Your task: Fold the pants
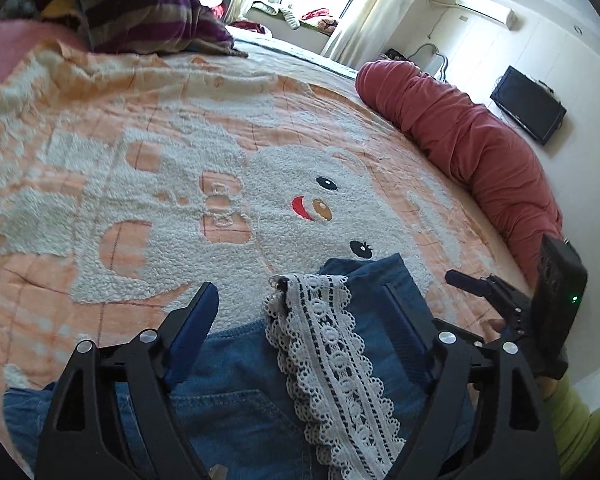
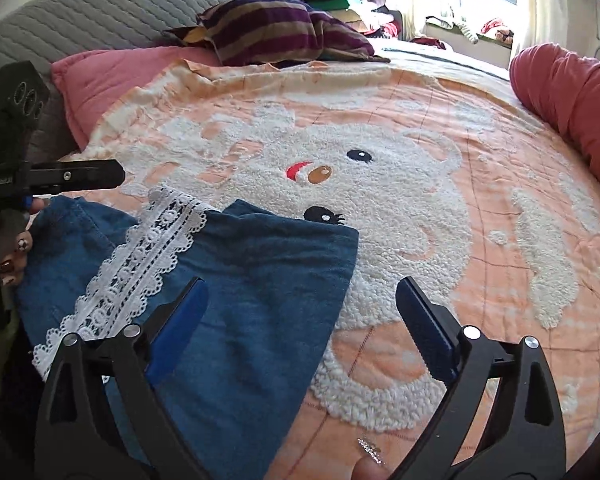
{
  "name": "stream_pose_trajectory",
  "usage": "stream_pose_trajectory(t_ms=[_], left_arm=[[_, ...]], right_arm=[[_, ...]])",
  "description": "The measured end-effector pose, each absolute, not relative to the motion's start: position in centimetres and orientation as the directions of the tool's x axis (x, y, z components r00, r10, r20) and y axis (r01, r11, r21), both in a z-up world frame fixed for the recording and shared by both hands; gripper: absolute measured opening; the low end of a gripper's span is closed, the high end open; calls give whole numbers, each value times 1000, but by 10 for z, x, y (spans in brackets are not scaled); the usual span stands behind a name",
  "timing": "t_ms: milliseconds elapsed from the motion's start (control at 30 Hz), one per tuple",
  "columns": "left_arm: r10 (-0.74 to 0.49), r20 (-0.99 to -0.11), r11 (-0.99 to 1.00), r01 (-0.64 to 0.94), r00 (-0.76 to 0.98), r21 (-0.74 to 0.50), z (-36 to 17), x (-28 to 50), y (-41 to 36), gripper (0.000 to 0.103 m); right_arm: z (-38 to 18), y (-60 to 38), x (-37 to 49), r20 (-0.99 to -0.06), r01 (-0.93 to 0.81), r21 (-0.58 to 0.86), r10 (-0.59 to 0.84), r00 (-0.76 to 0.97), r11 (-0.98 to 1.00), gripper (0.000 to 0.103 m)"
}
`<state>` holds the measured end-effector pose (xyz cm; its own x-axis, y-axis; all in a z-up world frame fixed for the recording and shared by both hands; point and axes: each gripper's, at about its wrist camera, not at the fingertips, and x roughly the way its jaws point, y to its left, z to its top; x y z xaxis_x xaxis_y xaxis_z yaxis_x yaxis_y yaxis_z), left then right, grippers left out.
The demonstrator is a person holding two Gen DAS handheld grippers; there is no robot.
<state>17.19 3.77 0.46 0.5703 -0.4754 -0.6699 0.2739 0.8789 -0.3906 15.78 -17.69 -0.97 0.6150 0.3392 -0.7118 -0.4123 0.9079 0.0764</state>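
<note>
Folded pants (image 2: 236,304), both tools apparently open.

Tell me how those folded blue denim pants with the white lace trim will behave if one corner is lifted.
The folded blue denim pants would likely droop and unfold, since they lie soft and creased on the peach bear-pattern blanket. Probably not slippery: the denim looks matte and the blanket nubbly. The white lace trim looks loose, so it may dangle or snag.

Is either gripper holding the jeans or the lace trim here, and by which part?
Nothing is held. The left gripper and right gripper both stand open above the folded jeans; the lace trim lies loose on the denim.
</note>
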Motion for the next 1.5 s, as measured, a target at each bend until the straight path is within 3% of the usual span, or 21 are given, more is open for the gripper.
stream_pose_trajectory(t_ms=[567, 667, 733, 800, 900, 1067, 1333, 1367, 1400, 1433, 1500], left_arm=[[-521, -670, 844, 205, 528, -495, -9, 74, 59, 81], [-530, -683, 841, 212, 503, -498, -11, 59, 58, 79], [-534, -688, 840, 212, 492, -500, -11, 49, 58, 72], [-554, -682, 825, 206, 477, -526, -13, 41, 57, 62], [-587, -677, 802, 205, 444, -562, -17, 33, 52, 52], [-653, -660, 745, 155, 373, -649, -35, 30, 41, 50], [-625, -695, 761, 77, 356, -645, -58, 35, 21, 50], [-622, -694, 762, 75, 362, -644, -60, 36, 19, 45], [-614, -700, 769, 78, 364, -634, -61, 36, 16, 30], [-604, -708, 778, 81, 366, -622, -62, 37, 15, 23], [-608, -706, 773, 66, 363, -631, -64, 37, 18, 17]], right_arm=[[17, -185, 73, -646, -500, 123, 451, 615, 857, 92], [16, -178, 60, -649, -536, 135, 483, 588, 834, 83], [11, -174, 53, -661, -557, 142, 497, 562, 818, 77], [7, -170, 46, -670, -576, 141, 506, 543, 805, 63], [1, -163, 38, -686, -607, 151, 524, 504, 780, 53], [-7, -155, 32, -705, -616, 138, 514, 489, 776, 53], [-21, -154, 33, -738, -603, 127, 481, 473, 788, 53], [-23, -154, 34, -742, -600, 125, 476, 472, 790, 53], [-24, -154, 34, -745, -600, 125, 474, 469, 790, 53], [-26, -154, 35, -748, -600, 126, 473, 466, 790, 53], [-29, -153, 36, -756, -598, 130, 469, 457, 791, 53]])
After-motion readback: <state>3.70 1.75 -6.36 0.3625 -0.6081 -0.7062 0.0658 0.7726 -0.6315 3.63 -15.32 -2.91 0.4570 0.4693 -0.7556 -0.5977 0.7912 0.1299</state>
